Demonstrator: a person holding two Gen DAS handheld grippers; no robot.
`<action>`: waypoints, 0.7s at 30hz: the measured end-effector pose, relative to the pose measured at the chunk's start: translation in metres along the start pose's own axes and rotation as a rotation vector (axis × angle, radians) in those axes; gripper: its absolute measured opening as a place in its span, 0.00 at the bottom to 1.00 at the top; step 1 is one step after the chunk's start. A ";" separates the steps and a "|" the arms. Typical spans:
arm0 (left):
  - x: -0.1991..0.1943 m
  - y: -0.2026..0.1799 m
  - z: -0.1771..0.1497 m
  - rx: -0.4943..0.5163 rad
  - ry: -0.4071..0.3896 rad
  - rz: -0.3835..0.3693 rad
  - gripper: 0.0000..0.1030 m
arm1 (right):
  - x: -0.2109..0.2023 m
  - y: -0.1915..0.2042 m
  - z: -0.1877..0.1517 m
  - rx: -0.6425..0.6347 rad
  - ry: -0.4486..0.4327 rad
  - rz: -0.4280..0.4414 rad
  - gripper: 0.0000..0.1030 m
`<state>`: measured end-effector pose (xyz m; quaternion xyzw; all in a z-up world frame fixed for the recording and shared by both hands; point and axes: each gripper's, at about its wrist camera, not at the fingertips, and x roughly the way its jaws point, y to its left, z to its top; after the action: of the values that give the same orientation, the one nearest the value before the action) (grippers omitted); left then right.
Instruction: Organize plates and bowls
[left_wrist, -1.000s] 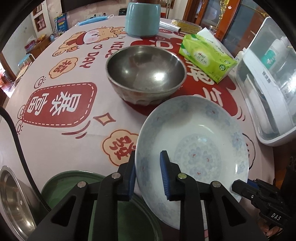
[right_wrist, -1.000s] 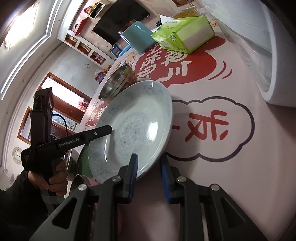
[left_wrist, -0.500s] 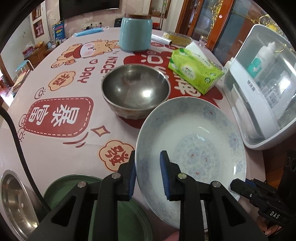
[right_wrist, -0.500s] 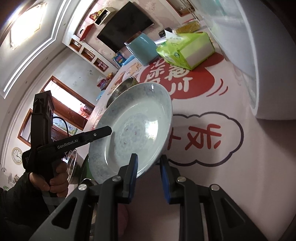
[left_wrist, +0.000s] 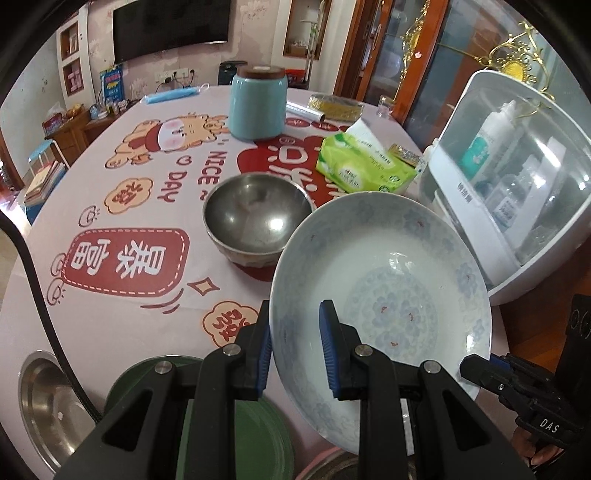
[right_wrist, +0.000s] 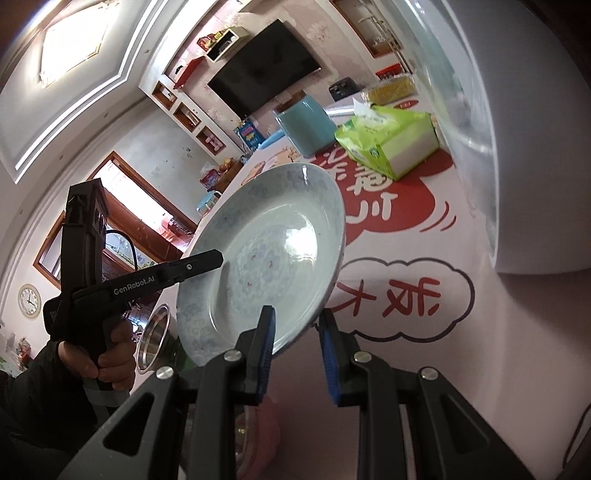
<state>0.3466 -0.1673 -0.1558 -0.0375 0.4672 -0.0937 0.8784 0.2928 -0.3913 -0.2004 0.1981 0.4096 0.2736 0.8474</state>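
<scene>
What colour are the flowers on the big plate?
Pale blue flowers with tiny red flecks on the white plate. The left wrist view shows them best.

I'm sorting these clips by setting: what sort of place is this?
Most likely a home living and dining room. A wall-mounted television hangs over built-in shelves, a round table wears a cartoon-printed cloth, and everyday things sit on it: a tissue pack, a teal jar and a metal bowl.
</scene>
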 end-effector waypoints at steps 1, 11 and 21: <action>-0.003 -0.001 0.000 0.001 -0.005 -0.001 0.22 | -0.002 0.002 0.000 -0.003 -0.002 0.000 0.23; -0.044 0.000 -0.010 -0.014 -0.060 -0.002 0.22 | -0.016 0.019 -0.002 -0.037 -0.007 0.019 0.23; -0.087 0.013 -0.048 -0.056 -0.099 0.015 0.22 | -0.021 0.042 -0.012 -0.096 0.011 0.071 0.23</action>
<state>0.2608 -0.1364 -0.1135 -0.0631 0.4261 -0.0719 0.8996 0.2599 -0.3707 -0.1717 0.1700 0.3934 0.3242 0.8433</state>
